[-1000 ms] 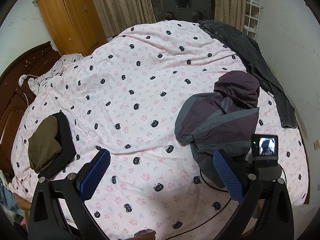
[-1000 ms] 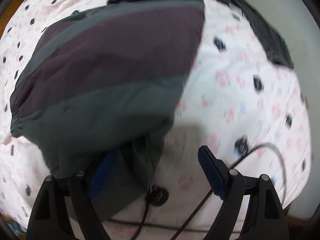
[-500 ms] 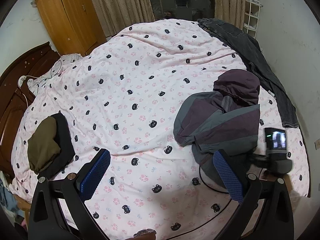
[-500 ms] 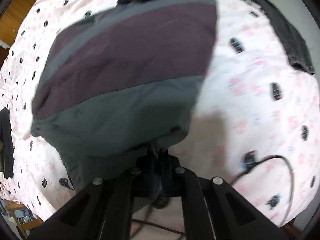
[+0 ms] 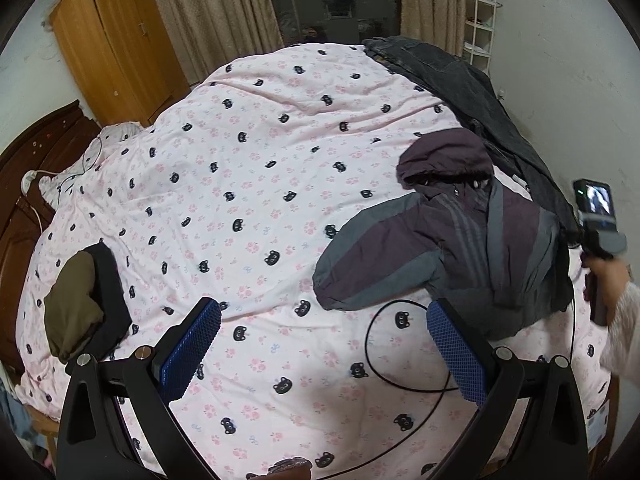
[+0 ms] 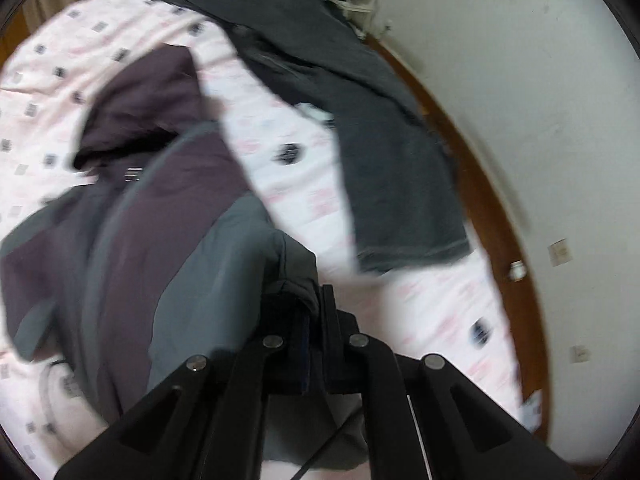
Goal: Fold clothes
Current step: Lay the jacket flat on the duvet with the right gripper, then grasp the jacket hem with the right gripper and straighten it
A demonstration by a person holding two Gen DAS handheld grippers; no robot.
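Observation:
A purple and grey hooded jacket (image 5: 452, 240) lies on the right side of the pink patterned bed (image 5: 248, 184). It also shows in the right wrist view (image 6: 168, 240). My right gripper (image 6: 308, 304) is shut on the jacket's grey lower edge and holds it lifted, pulled to the right. In the left wrist view the right gripper's body (image 5: 600, 232) is at the far right edge. My left gripper (image 5: 320, 344) is open and empty above the bed's near part, left of the jacket.
Dark grey jeans (image 5: 472, 92) lie along the bed's right edge, seen also in the right wrist view (image 6: 360, 120). A folded olive and black pile (image 5: 84, 304) sits at the bed's left. A black cable (image 5: 384, 364) loops on the bedding. A wall is close on the right.
My right gripper closed on the jacket's lower edge, then lifted and pulled it right, opening the jacket out. The left gripper stayed open and rose slightly.

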